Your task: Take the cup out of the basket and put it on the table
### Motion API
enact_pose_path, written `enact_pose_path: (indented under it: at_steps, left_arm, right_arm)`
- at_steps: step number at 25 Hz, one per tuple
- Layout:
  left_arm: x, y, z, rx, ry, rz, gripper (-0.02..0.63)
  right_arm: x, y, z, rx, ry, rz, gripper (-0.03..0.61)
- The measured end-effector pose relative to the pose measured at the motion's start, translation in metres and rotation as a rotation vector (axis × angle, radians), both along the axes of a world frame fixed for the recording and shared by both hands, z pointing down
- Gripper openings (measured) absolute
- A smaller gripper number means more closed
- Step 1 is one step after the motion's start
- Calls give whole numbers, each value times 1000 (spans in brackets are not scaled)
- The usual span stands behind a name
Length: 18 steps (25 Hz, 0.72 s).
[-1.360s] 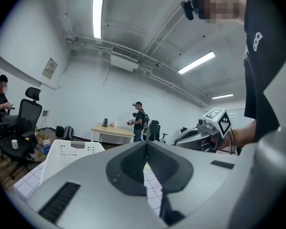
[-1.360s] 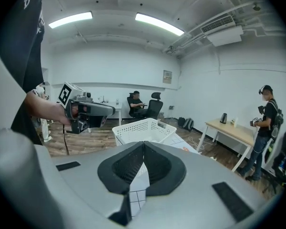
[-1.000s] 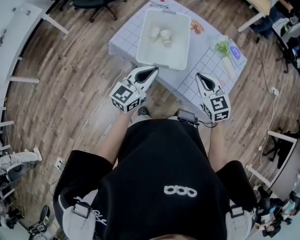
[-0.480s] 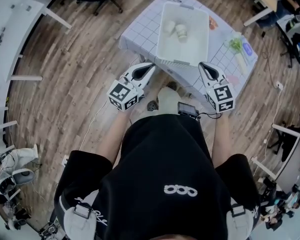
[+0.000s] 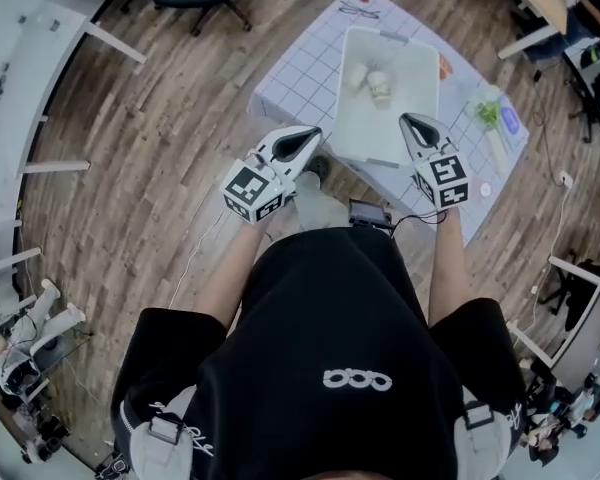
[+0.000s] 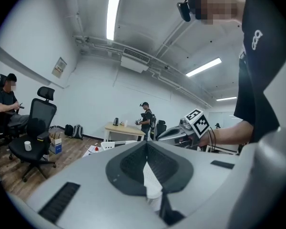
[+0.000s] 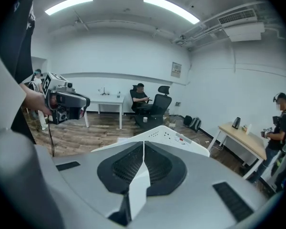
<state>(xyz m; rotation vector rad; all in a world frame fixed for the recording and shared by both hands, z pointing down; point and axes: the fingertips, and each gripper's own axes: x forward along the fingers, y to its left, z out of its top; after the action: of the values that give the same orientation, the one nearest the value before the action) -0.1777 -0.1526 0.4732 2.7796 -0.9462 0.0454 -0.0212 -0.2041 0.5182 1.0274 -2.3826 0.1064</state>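
cup (image 5: 379, 86) in the basket (image 5: 400, 118), nothing grabbed yet
Head view: basket sits upper centre on the bench (image 5: 300, 78); the cup lies at its far end, just beside a second pale thing (image 5: 355, 75). The left gripper (image 5: 302, 142) hangs off the basket's lower-left corner, the right gripper (image 5: 414, 125) at its lower-right rim. Left gripper view: jaws pressed together, nothing between. Right gripper view: same, basket rim just past the tips. Risks, my read: going in clenched just shoves the cup; the neighbour crowds it, so a pinch may catch both or tip one; a low approach could clip the rim and slide the basket.
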Motion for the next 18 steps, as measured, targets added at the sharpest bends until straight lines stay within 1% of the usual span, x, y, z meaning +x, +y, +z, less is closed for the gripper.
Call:
enact_pose_path:
  at_steps: [3,6,9,11,14,16,18]
  left_arm:
    - [-5,-30,-2,-8,-15,31,9]
    - [-3,-55,-8,-6,-23,64,9]
    - [2,-80,-9,-11,-30,102,9]
    - [5,-93,-7,-21,-34,127,8]
    - [6,-107,-2,-42,-34,153,8]
    - [7,-117,1,-52,-34,168,8]
    - [10,-126,6,-60,-32,186,8]
  right_arm:
    - [-10,-43,22,-36,66,-20,25]
    - [-10,-83,52,-113,149,-23,26]
    - [-8,-119,84,-161,270,-53,26]
    - [-10,-136,108,-178,375,-106,27]
    - [-15,-148,147,-215,527,-228,28]
    - [-17,-158,171,-235,606,-302,31]
    - [-17,-167,192,-260,656,-358,42]
